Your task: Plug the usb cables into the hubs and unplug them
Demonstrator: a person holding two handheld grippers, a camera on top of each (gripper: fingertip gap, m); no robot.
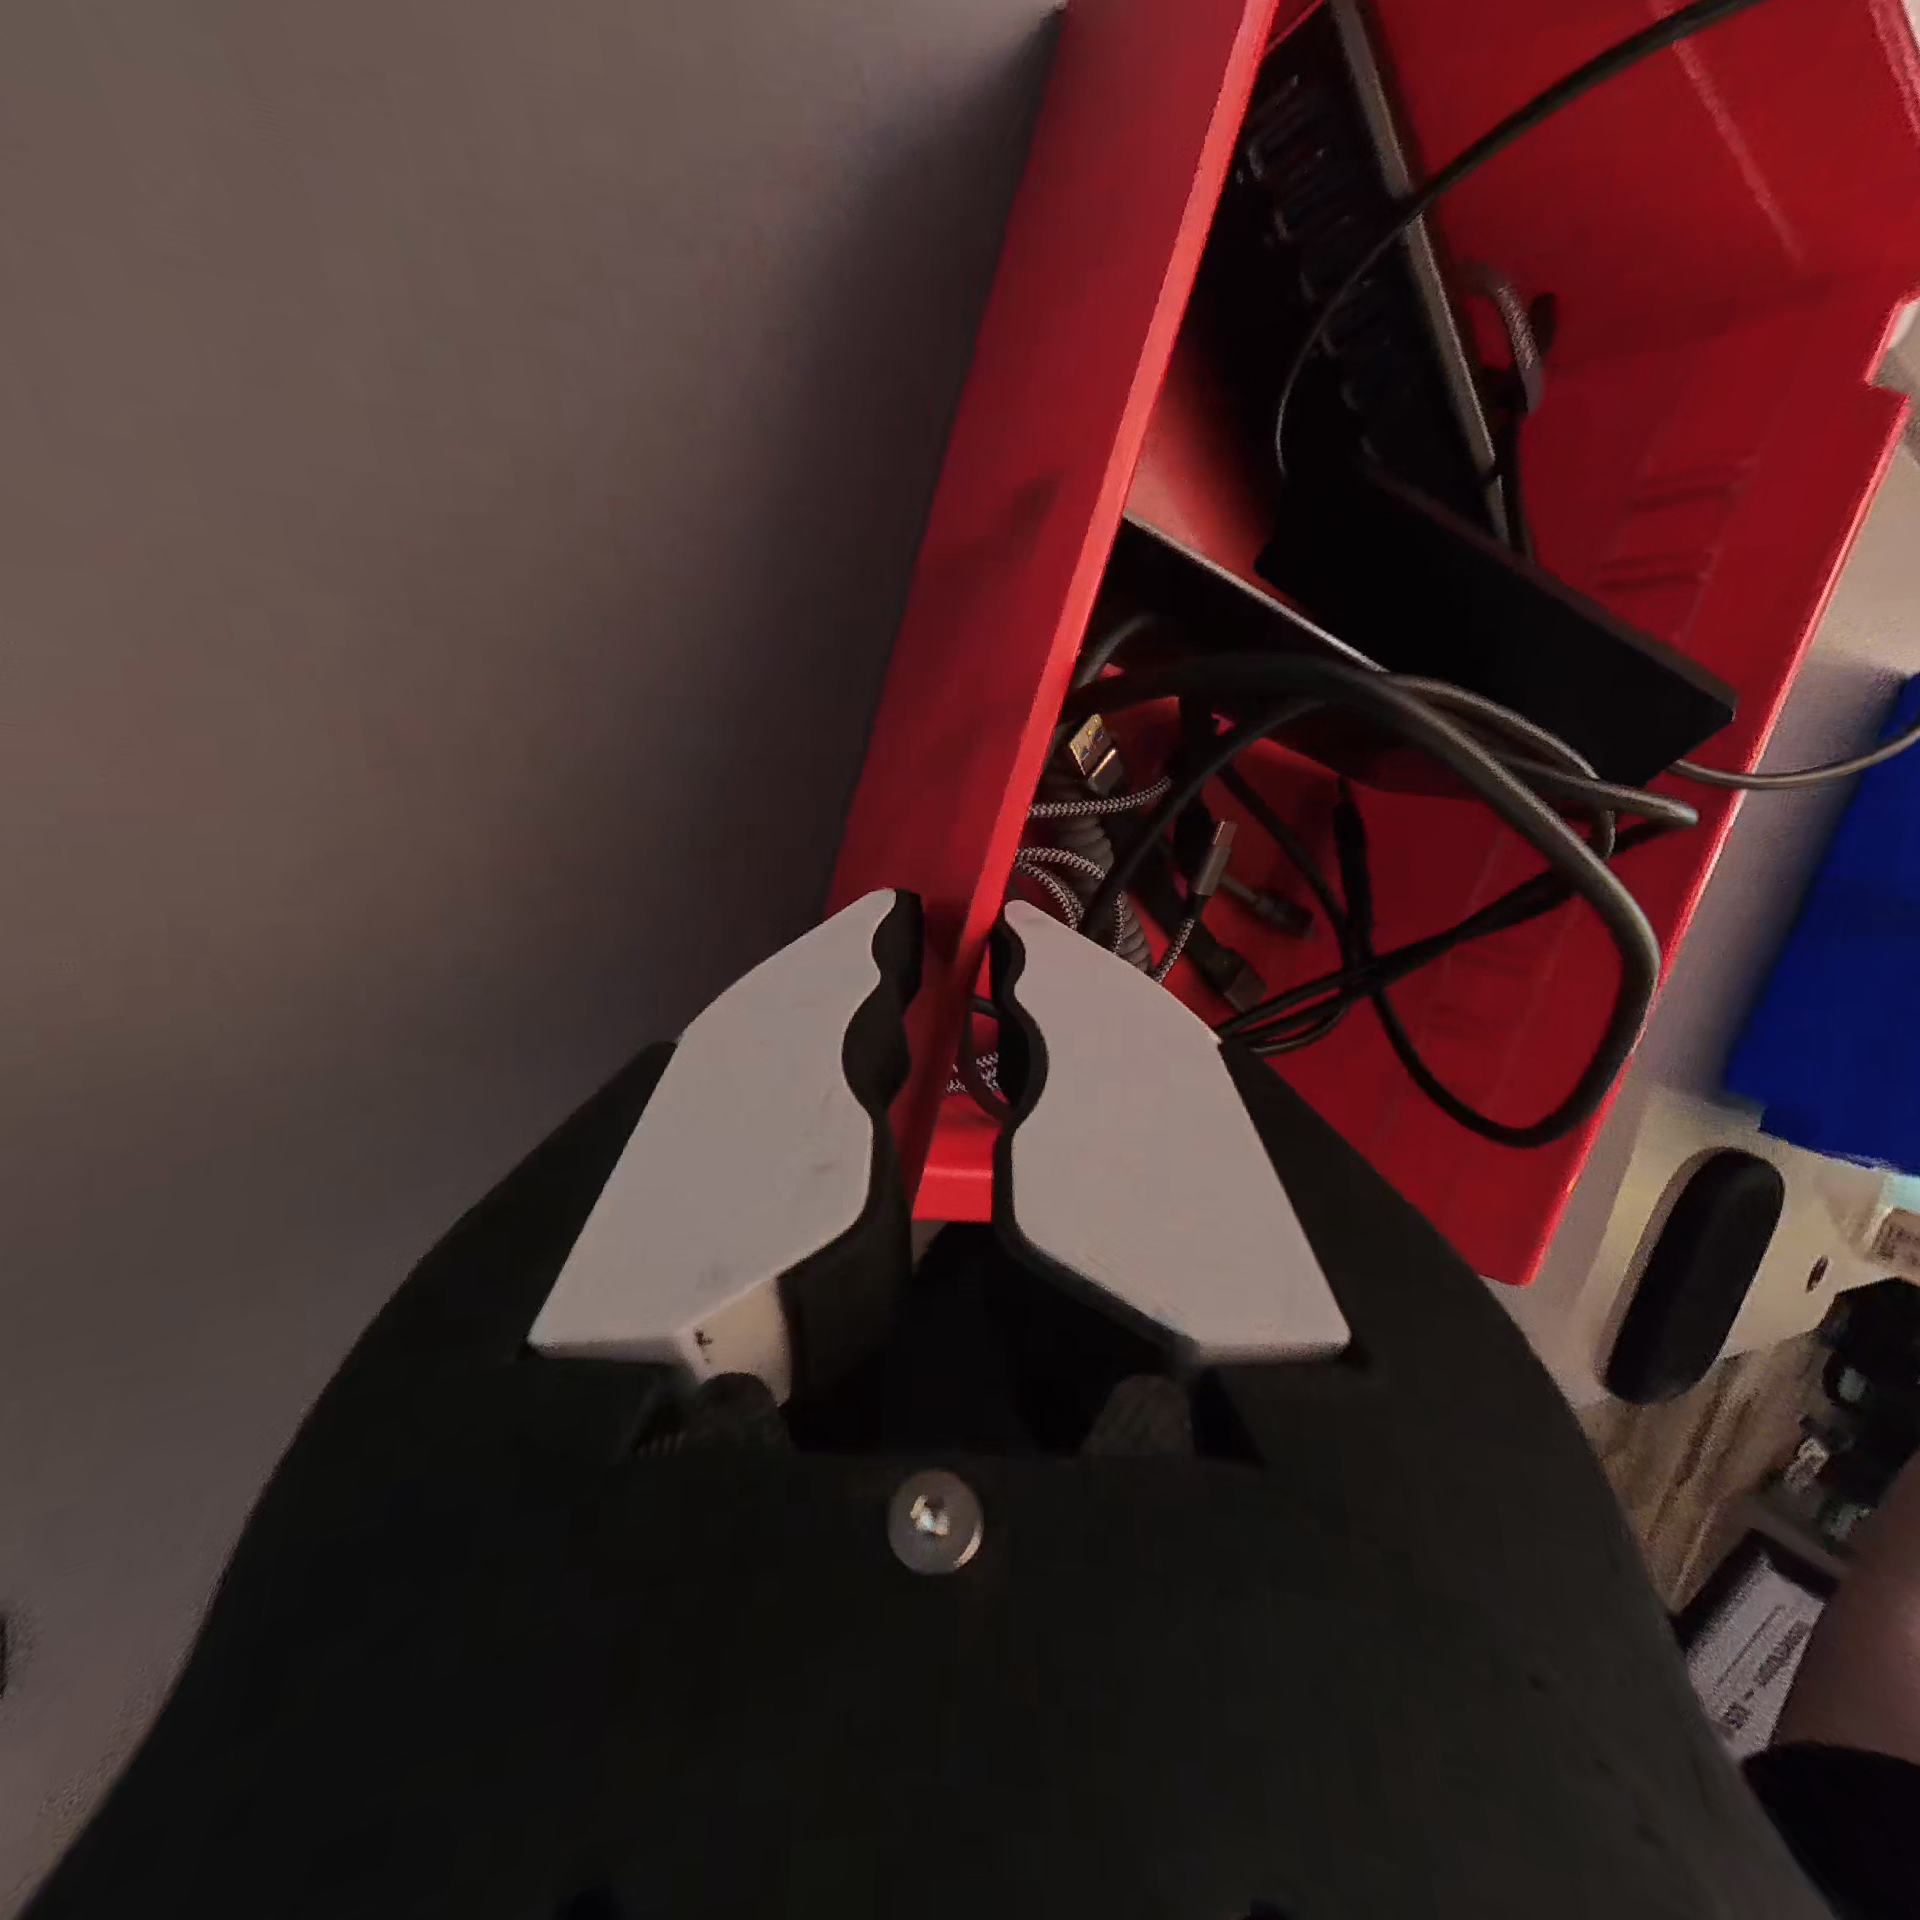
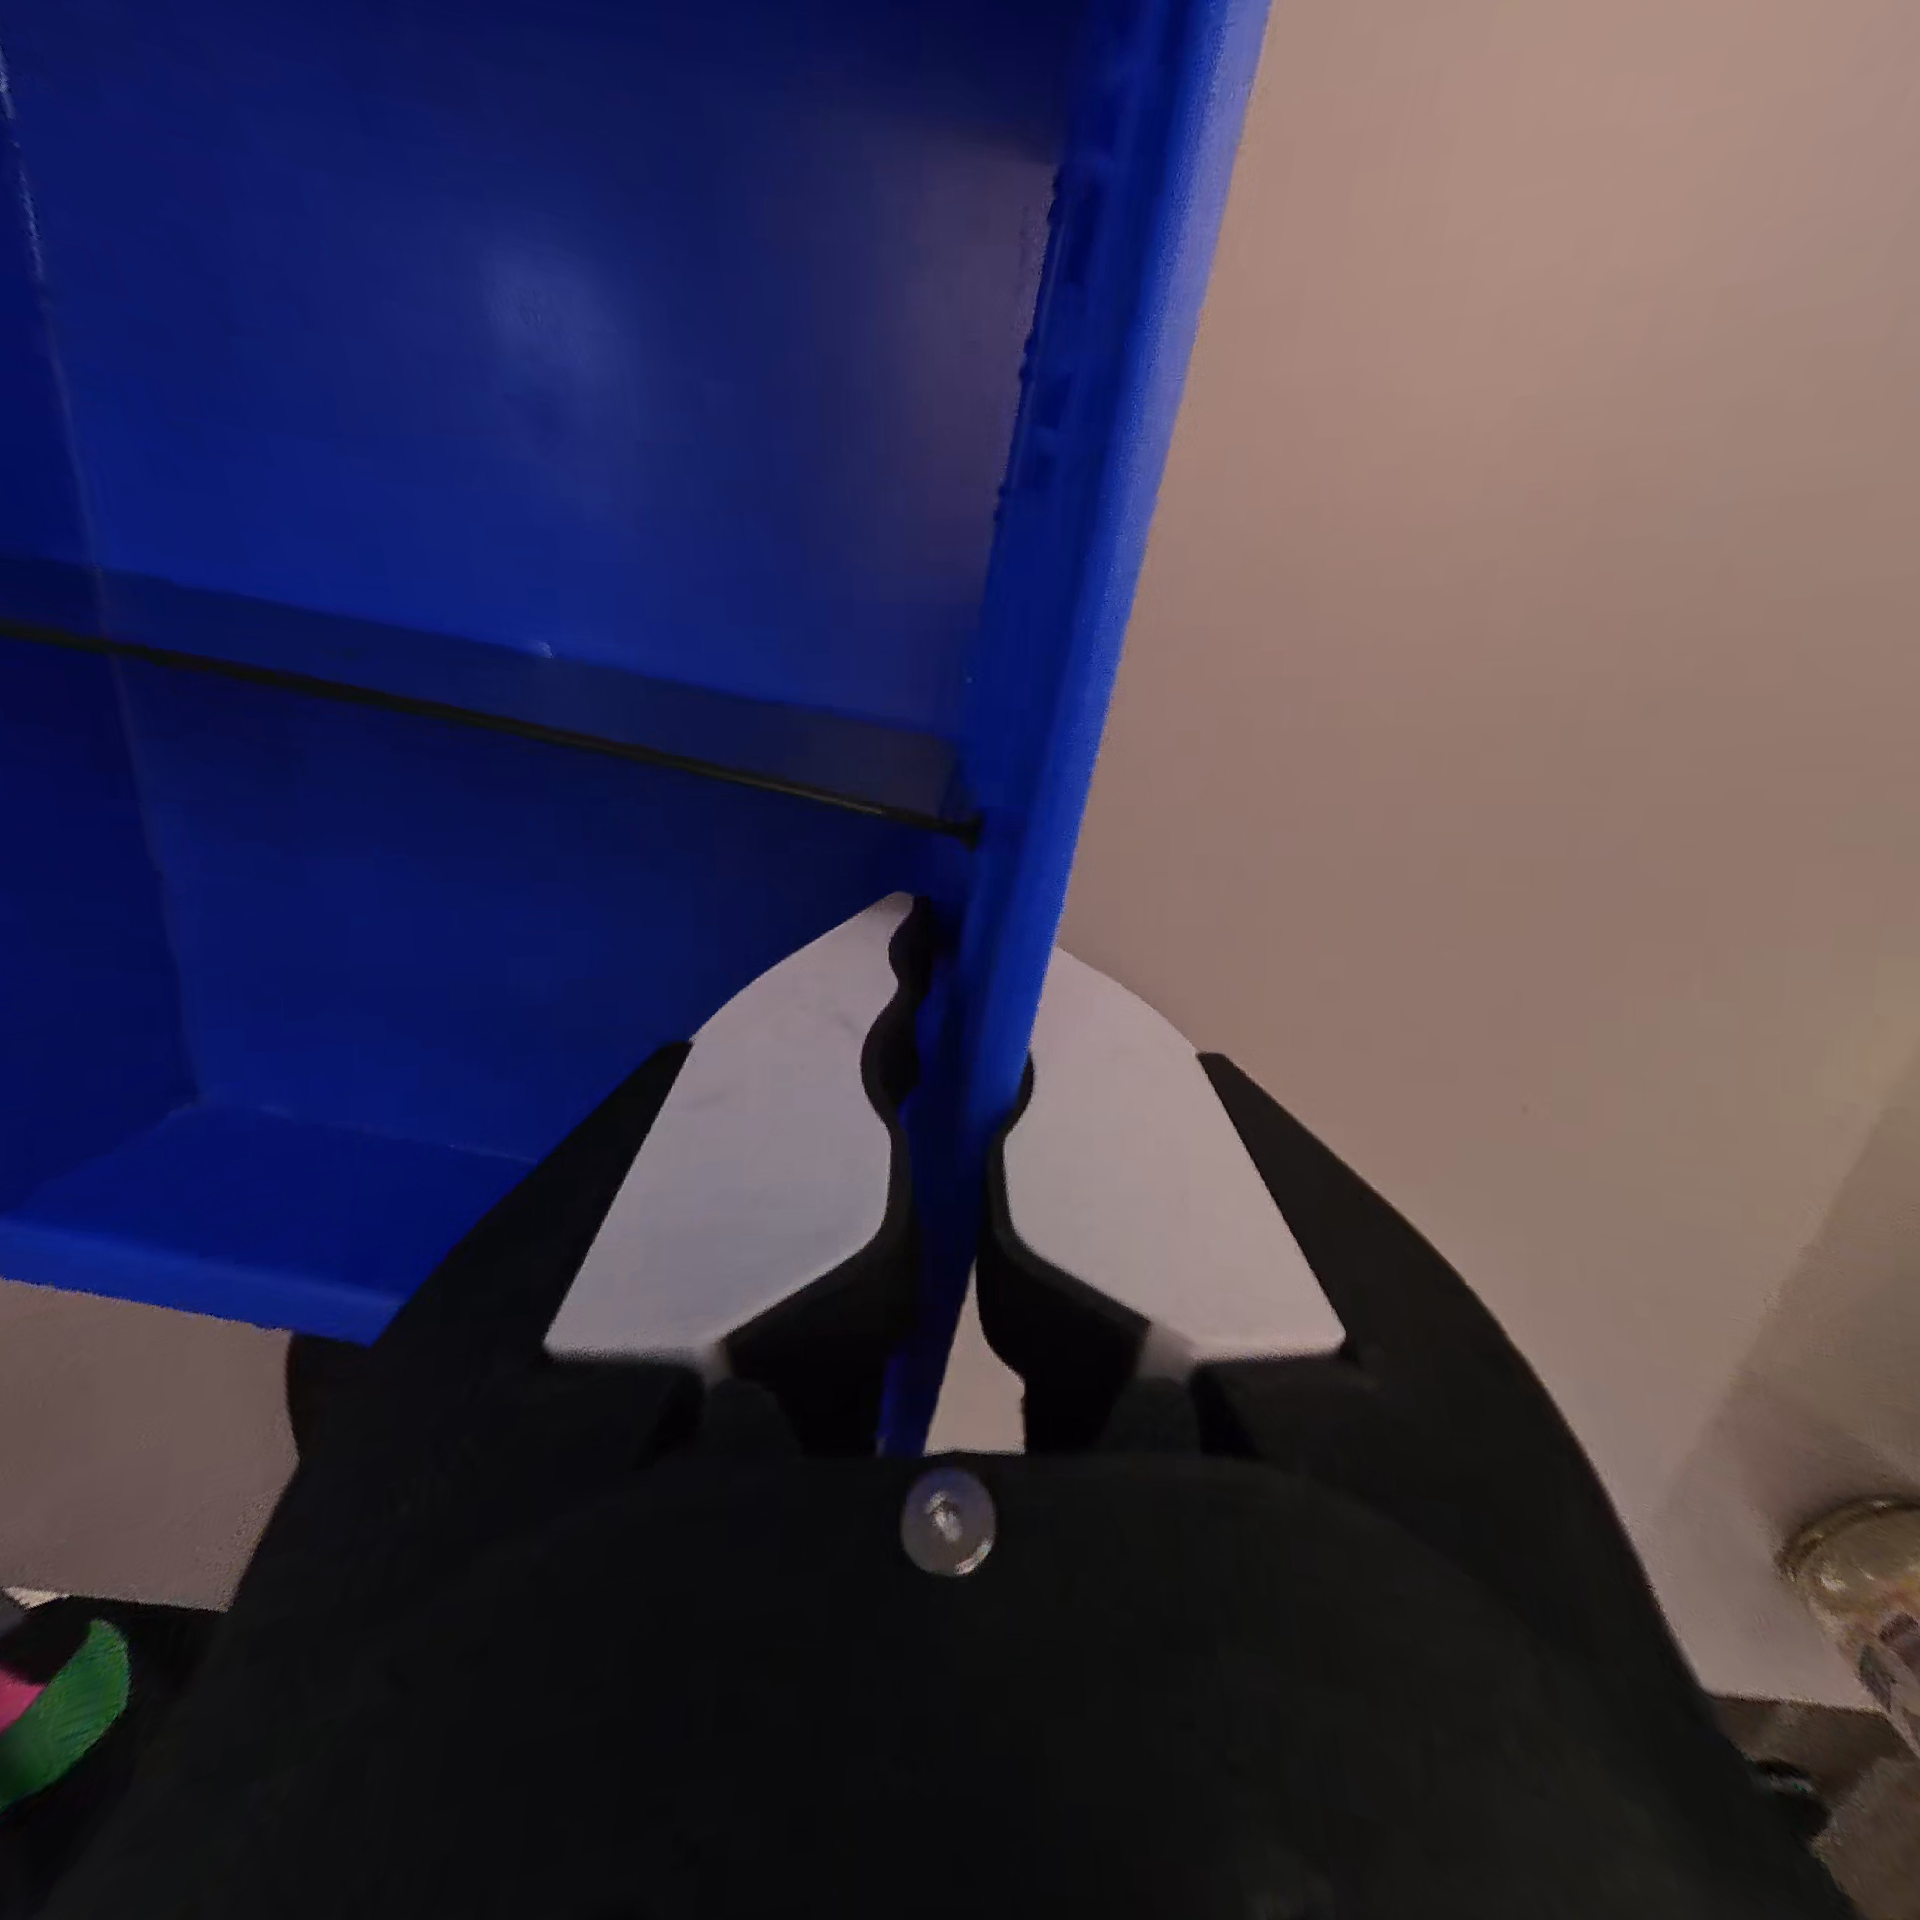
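In the left wrist view, my left gripper (image 1: 961, 920) is shut on the left wall of a red bin (image 1: 1049, 499). The bin holds a tangle of black cables (image 1: 1475, 727), a braided grey cable (image 1: 1081, 821) with a gold USB plug (image 1: 1093, 746), and black hubs (image 1: 1496, 613), one long hub (image 1: 1340, 270) lying along the far part. In the right wrist view, my right gripper (image 2: 982, 935) is shut on the right wall of a blue bin (image 2: 1101, 582). The blue bin looks empty, with a divider (image 2: 499, 686) across it.
A pale tabletop (image 1: 416, 520) lies left of the red bin and right of the blue bin (image 2: 1507, 520). The blue bin (image 1: 1849, 935) also shows to the right of the red one. Cluttered items (image 1: 1766, 1455) sit at the lower right; a green-pink object (image 2: 62, 1704) shows low left. The tips of one gripper are about 80 cm away from the tips of the other.
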